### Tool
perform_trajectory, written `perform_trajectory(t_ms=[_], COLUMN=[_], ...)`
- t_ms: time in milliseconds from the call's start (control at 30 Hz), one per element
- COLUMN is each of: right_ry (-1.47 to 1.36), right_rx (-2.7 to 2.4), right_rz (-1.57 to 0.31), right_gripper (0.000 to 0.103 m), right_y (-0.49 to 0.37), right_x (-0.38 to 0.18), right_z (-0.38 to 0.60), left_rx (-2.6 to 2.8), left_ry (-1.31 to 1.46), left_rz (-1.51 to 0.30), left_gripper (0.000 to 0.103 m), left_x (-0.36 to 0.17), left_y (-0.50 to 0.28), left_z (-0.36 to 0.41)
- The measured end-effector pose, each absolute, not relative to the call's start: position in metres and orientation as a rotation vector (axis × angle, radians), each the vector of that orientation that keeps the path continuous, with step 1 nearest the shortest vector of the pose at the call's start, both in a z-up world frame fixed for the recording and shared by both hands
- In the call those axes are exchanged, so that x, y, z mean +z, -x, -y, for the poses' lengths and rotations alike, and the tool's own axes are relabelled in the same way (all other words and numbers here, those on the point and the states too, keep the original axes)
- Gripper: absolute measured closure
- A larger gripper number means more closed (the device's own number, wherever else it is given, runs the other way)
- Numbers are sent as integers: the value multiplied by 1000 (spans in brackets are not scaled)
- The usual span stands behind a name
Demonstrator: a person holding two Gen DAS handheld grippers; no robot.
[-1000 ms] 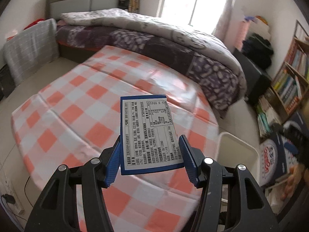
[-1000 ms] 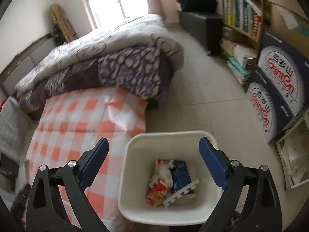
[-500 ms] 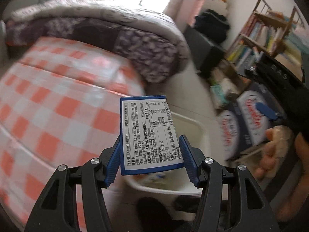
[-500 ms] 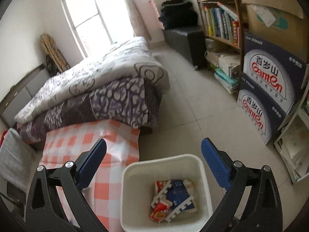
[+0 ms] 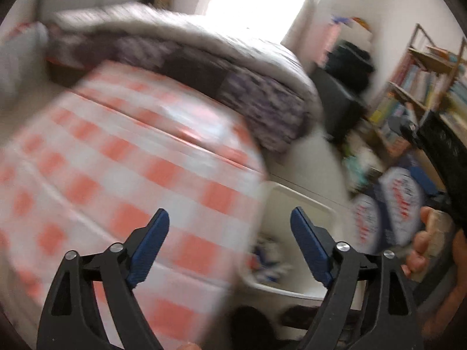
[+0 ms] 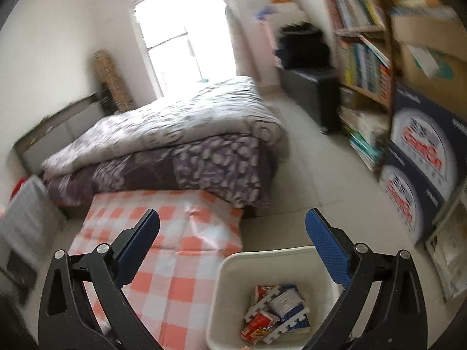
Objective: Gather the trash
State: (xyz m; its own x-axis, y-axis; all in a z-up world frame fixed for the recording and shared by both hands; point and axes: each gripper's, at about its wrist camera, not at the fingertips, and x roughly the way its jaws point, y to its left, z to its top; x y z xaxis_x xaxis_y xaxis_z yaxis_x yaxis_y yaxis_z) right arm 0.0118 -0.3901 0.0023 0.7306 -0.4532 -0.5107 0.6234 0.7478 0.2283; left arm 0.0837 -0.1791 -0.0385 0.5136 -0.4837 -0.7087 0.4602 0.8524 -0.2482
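Note:
My left gripper (image 5: 229,218) is open and empty, above the edge of the table with the orange checked cloth (image 5: 116,175). This view is blurred by motion. The white trash bin (image 5: 292,204) stands on the floor just right of the table, with blue and white trash (image 5: 270,258) inside. My right gripper (image 6: 232,221) is open and empty, above the same bin (image 6: 233,280). In it lie a blue and white carton (image 6: 287,302), a red wrapper (image 6: 256,325) and white foam pieces (image 6: 262,303).
A bed with a grey and purple quilt (image 6: 181,140) stands behind the table. Bookshelves (image 6: 362,58) and blue printed boxes (image 6: 417,169) line the right wall. The person's right hand (image 5: 423,248) shows at the right of the left wrist view.
My left gripper has opened and let go of the blue carton, which now lies in the bin. The left view has swung back toward the table. The right gripper has tilted up.

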Motion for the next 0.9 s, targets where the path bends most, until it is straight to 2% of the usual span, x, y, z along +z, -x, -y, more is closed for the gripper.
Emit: perform_trajectory(t_ms=[233,433,667,900], right_ry=[-257,-171,-148,-113], right_rx=[-479,-351,-269,-244], right_rz=[-426,-417,-432,-434], right_gripper=[7,7,7,7], right_y=[-31,-38,-49,-59], right_x=[5,7,2,-2], right_z=[310,251,213,192], left_rx=[-272,-28,95,108], left_ry=[-61,-122,-57,2], left_rz=[-635,-384,-493,-515], left_gripper=[7,7,7,7], left_x=[-6,16,19,9], left_y=[-67,-46,-65,-68], left_z=[98,53,17,0])
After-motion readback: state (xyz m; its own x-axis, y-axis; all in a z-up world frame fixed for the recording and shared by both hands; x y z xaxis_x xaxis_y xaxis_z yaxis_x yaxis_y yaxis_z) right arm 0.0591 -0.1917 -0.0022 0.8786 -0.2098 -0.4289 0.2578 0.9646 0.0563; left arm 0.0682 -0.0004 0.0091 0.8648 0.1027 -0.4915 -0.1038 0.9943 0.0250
